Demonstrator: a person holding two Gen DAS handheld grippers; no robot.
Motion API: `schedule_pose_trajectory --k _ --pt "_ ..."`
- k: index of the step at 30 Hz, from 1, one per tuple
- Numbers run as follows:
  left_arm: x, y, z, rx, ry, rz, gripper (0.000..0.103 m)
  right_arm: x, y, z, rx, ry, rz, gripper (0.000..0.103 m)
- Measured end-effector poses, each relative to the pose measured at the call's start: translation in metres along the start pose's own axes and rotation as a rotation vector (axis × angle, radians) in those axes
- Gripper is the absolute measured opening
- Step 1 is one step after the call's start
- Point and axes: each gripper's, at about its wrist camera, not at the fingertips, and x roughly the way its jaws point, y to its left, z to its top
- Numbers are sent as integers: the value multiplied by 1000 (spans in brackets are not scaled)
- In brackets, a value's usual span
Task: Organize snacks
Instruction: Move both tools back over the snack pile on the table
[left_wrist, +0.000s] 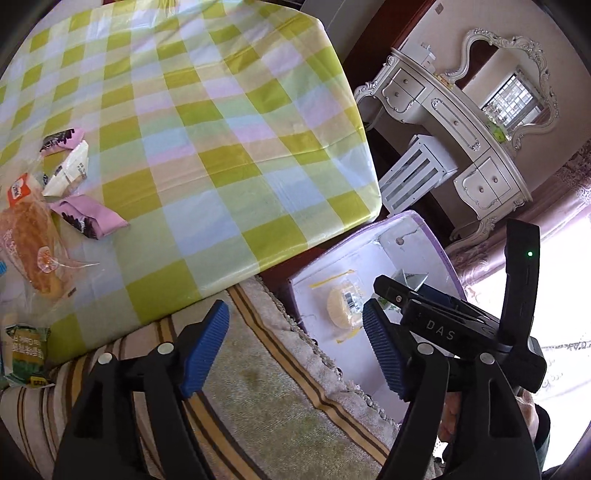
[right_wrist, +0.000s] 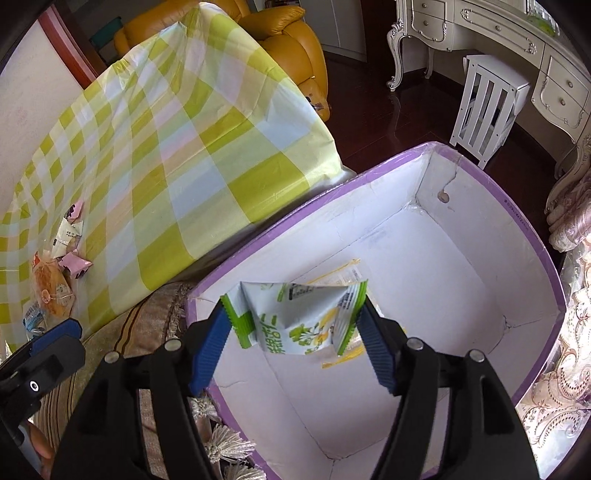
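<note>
In the right wrist view, low in the frame, the right gripper (right_wrist: 293, 332) hangs over the box (right_wrist: 480, 177), its jaws spread with a green-and-white packet (right_wrist: 295, 314) spanning the gap; its crimped ends lie against both pads, and whether it is pinched or already let go I cannot tell. The packet looks light, thin and crinkly, with soft contents, so it should drop without harm; the flat sealed ends are the sure places to take it. Its print is in green characters I cannot read. Under it, on the box floor, lies a clear-wrapped round cake (left_wrist: 343, 306), likely soft and easily squashed. In the left wrist view the left gripper (left_wrist: 295, 347) sits at the bottom of the frame with jaws apart and nothing between them, over a striped rug (left_wrist: 258, 387). "DAS" is legible on the right gripper's body at lower right. Farther off, at the left edge of the checked tabletop (left_wrist: 221, 129), wait a bagged bread (left_wrist: 31, 243), pink wrappers (left_wrist: 92, 218) and a white packet (left_wrist: 68, 171), all light and slippery in film.
</note>
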Motion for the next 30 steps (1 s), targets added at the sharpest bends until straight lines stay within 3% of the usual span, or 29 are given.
schedule_pose_trajectory --k 2,7,17,23,30 --pt "-11 12 0 -21 -32 28 76 -7 7 3 -21 -27 -7 76" --pt "-40 47 -5 -100 -101 88 78 -17 29 8 -94 -66 -32 77" --pt "-97 134 -28 -353 -226 241 86 -19 86 5 -202 -68 36 77" --pt "-122 176 -45 -486 -268 351 89 -19 126 1 -277 -62 89 77" --pt "-131 218 -62 -603 -250 384 90 -15 165 0 -350 -51 128 78"
